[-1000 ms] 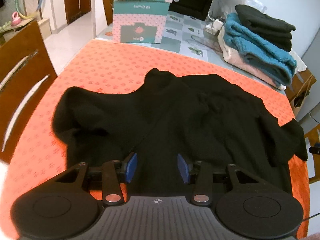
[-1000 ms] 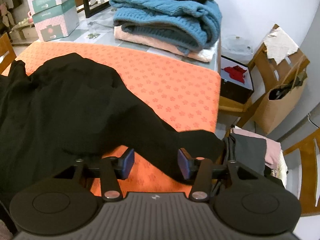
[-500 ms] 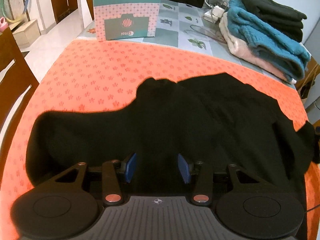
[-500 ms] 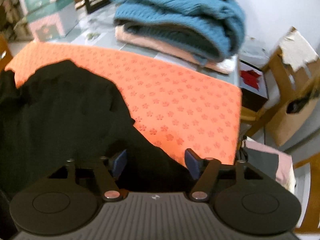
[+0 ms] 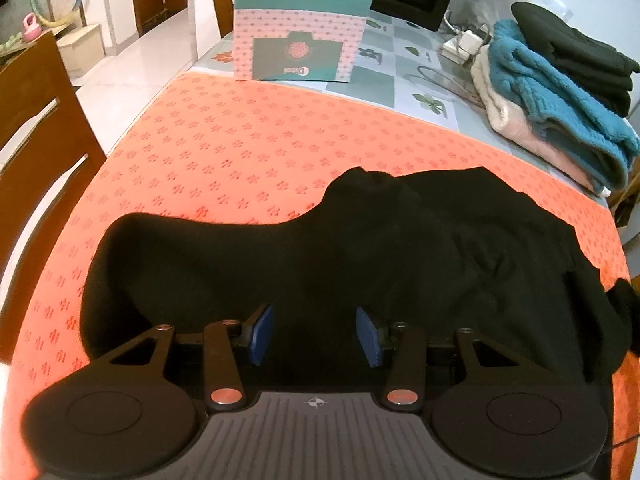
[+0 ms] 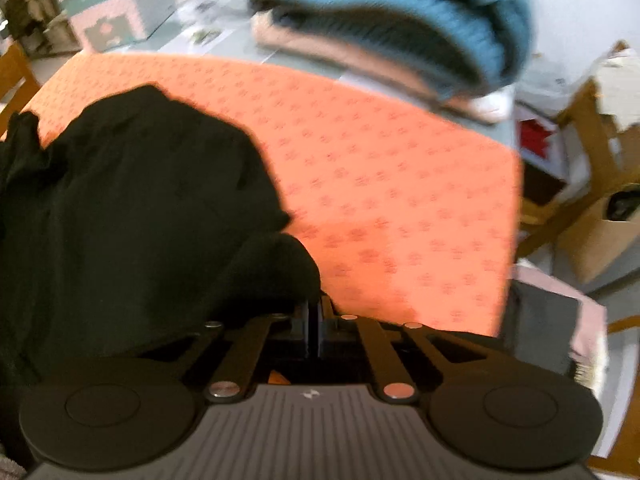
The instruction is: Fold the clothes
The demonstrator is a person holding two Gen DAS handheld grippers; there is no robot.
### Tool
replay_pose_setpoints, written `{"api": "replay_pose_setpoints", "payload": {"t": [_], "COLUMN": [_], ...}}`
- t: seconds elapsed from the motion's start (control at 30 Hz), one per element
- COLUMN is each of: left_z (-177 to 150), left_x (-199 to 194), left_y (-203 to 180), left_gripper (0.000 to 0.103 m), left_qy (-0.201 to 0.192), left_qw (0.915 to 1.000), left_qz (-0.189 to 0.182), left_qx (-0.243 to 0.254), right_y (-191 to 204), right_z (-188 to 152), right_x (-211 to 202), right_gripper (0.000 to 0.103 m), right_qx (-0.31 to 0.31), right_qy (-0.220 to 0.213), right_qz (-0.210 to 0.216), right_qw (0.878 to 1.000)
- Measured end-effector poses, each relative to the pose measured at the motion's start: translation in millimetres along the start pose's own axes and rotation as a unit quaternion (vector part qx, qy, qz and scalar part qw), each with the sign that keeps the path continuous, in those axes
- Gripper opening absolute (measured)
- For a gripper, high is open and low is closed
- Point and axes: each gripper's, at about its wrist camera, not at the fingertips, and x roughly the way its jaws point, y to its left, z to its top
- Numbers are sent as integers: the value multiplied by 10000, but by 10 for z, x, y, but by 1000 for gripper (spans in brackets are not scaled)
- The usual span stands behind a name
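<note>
The left gripper (image 5: 315,334) hovers low over the near hem of a black sweater (image 5: 360,264), its two blue-padded fingers (image 5: 260,334) spread wide apart with dark fabric showing between them; nothing is pinched.

The right gripper (image 6: 314,322) has its jaws pressed together on a bunched end of the same black sweater (image 6: 132,208), apparently a sleeve cuff, which bulges up just in front of the fingertips. This view is blurred, so finer detail of the grip cannot be made out.

The sweater lies spread across an orange tablecloth (image 5: 248,152) printed with small red flower motifs. Its collar forms a raised hump at the far edge of the garment, toward the middle of the table. The body is rumpled, and its right side trails toward the table's right edge.

Beyond the cloth, on a pale grey table cover with leaf patterns, stand two stacked teal-and-pink cardboard boxes (image 5: 300,36). To the right of them sits a pile of folded knitwear (image 5: 560,92): a black garment on top, a teal cable-knit sweater under it, and a pale pink one at the bottom. The same pile (image 6: 392,28) appears at the top of the right wrist view.

A dark wooden chair (image 5: 36,132) stands at the table's left side. A brown paper bag (image 6: 604,236) sits on the floor past the table's right edge.
</note>
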Motion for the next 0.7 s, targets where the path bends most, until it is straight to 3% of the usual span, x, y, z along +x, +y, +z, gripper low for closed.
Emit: {"api": "replay_pose_setpoints", "payload": {"t": [0.17, 0.37, 0.6, 0.63, 0.7], "left_z": [-11, 61, 79, 76, 69], "left_x": [-100, -266, -327, -331, -339], "left_y": [-34, -119, -236, -236, -235], "left_gripper": [49, 49, 49, 50, 51], "left_qy": [-67, -307, -342, -340, -336], "left_qw": [9999, 9975, 9979, 9980, 9981], "left_qz": [-130, -534, -543, -532, -512], "left_qx": [-86, -354, -67, -46, -4], "right_y": [-205, -547, -715, -712, -658], "right_z": [-67, -357, -621, -641, -635], "right_x": [-268, -469, -525, -539, -611], "right_gripper": [4, 4, 6, 9, 23], "right_qx": [330, 706, 937, 955, 971], "right_qy": [-26, 288, 587, 587, 467], "right_qz": [-321, -879, -1240, -1259, -1251], "right_qw": [9989, 9932, 9861, 9857, 9863]}}
